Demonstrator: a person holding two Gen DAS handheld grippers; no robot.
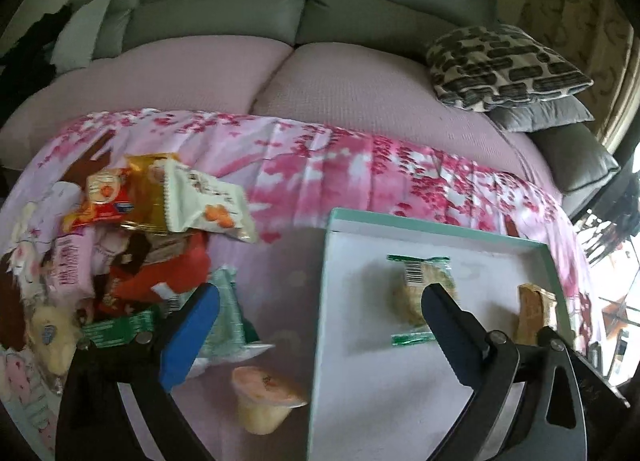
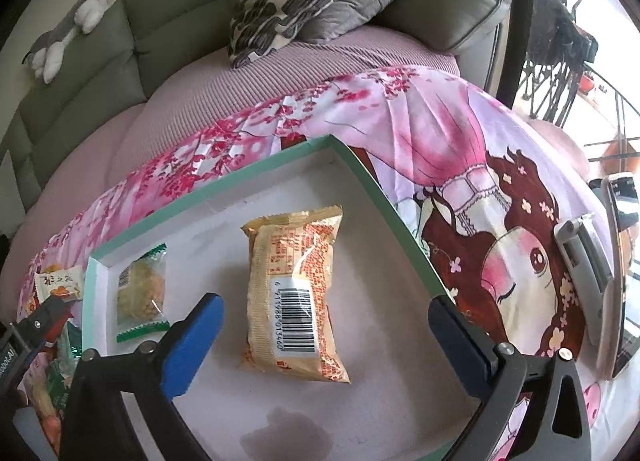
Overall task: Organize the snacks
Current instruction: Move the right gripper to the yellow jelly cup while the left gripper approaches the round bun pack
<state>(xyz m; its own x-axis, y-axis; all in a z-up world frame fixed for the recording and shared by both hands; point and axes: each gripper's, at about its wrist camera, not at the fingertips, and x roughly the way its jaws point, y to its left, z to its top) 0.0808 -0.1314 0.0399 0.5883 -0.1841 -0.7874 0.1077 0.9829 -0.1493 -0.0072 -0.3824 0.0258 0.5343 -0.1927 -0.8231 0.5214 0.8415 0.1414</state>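
Both your grippers, left [image 1: 320,301] and right [image 2: 326,313], gape wide with nothing held; yellow snack pack [image 2: 296,297] lies mid-tray [image 2: 360,165], green-wrapped snack [image 2: 141,293] by its left wall, remaining pile [image 1: 132,245] off its left edge.

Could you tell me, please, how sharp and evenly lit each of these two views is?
Left wrist view: soft with motion blur, the snack pile smeared, daylight blown out at the right edge. Right wrist view: sharper, the barcode on the yellow packet legible, the window area overexposed. Both show fisheye bending of the box.
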